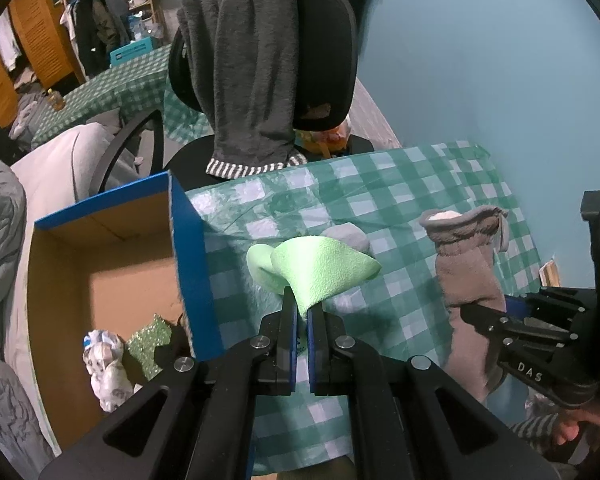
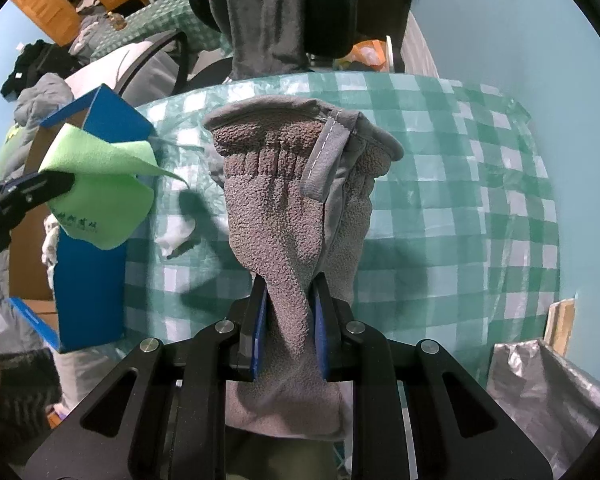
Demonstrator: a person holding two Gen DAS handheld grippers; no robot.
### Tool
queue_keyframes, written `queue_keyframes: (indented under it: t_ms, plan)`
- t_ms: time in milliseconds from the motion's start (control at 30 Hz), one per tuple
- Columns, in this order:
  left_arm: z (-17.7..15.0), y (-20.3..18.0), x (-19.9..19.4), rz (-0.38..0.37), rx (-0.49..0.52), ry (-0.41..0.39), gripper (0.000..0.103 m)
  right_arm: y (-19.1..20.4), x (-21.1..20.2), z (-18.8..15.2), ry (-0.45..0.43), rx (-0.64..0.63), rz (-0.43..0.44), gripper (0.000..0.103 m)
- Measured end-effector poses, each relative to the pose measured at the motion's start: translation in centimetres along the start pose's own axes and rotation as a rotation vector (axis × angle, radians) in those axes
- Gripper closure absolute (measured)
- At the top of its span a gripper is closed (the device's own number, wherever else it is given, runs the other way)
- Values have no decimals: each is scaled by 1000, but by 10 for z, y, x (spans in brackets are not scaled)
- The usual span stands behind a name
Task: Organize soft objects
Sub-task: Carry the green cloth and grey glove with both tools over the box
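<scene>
In the left wrist view, one light green cloth [image 1: 320, 268] is seen pinched at centre frame by the closed left gripper [image 1: 302, 312], which is pointed steeply down over the green checked tablecloth [image 1: 400, 192]. One open cardboard box [image 1: 112, 248] with a blue rim is shown at left, with a few soft items inside. At right, one grey fleece glove [image 1: 470, 276] is clamped by the right gripper [image 1: 476, 316].

In the right wrist view, the glove [image 2: 292, 208] is held upright at centre, squeezed between nearly closed jaws of the right gripper [image 2: 290, 308]. Only here is its grey pull tab [image 2: 326, 160] shown.

Both wrist views look steeply down — sharing the checked table [image 1: 400, 200] [image 2: 460, 200].
</scene>
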State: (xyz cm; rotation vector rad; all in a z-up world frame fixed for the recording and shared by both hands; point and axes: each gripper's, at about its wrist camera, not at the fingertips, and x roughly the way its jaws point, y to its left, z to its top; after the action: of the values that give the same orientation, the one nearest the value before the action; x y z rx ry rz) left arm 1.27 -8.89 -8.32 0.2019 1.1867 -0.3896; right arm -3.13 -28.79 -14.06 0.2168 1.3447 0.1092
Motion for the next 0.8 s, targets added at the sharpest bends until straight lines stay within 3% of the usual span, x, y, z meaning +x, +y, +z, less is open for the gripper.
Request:
queue_keyframes:
  t_ms: [800]
  plan:
    - [-21,34,-41,35,-106,-24,99,45,-35,15,-61,-74,57,84]
